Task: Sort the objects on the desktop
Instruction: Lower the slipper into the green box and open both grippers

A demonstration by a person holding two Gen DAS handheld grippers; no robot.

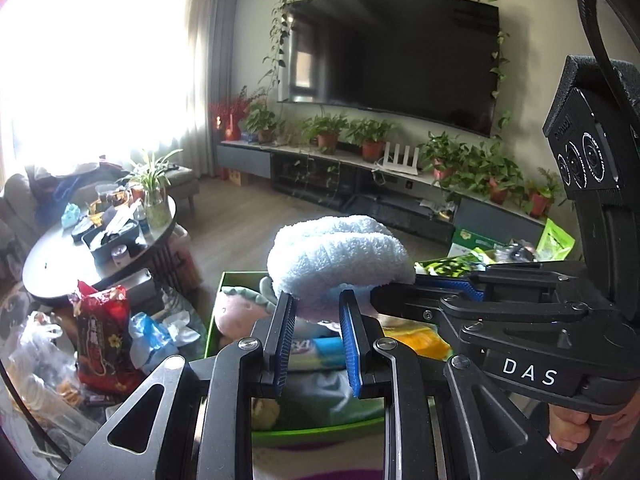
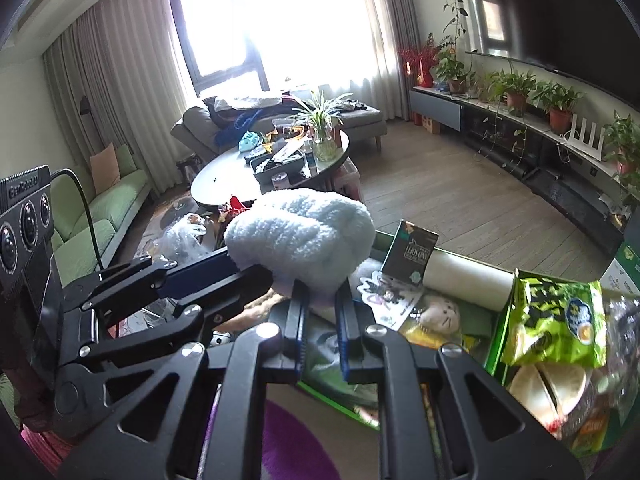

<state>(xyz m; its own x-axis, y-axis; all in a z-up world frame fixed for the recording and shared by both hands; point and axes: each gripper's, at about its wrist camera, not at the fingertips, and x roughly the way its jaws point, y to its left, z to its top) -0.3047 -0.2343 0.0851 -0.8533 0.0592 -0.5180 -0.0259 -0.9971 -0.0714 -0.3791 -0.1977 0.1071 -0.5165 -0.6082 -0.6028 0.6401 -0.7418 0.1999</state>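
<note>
A: Left wrist view first. Where's the task item?

B: Fluffy pale blue cloth (image 1: 338,258), bunched into a roll, held up in the air above an open green box (image 1: 219,312). Left gripper (image 1: 318,322) has its fingers nearly closed, pinching the lower near edge of the cloth. Right gripper (image 1: 404,280) comes in from the right side, fingers nearly closed too, nipping the roll's right end.

A: Why two grips?

B: My guess: it's soft and floppy, so two pinch points keep it bundled while it's carried for sorting. One grip would let it unroll.

A: Orientation?

B: Long axis runs left-right across the frame, roughly level, right end a bit lower. Box under it holds a pink plush toy (image 1: 236,312) and other stuff. Red snack bag (image 1: 102,344) stands to the left, outside the box.

A: Right wrist view?

B: Same cloth (image 2: 300,236), again off any surface, over the box (image 2: 496,344). Right gripper (image 2: 322,300) clamps its underside, narrow gap, fabric between the fingers. Left gripper (image 2: 240,266) reaches in from the left and bites the left end.

A: Axis here?

B: Left-right again, a lumpy oval. Green snack packet (image 2: 554,320) and a white roll (image 2: 468,280) lie in the box to the right. Round tabletop (image 2: 224,176) is well behind.
</note>
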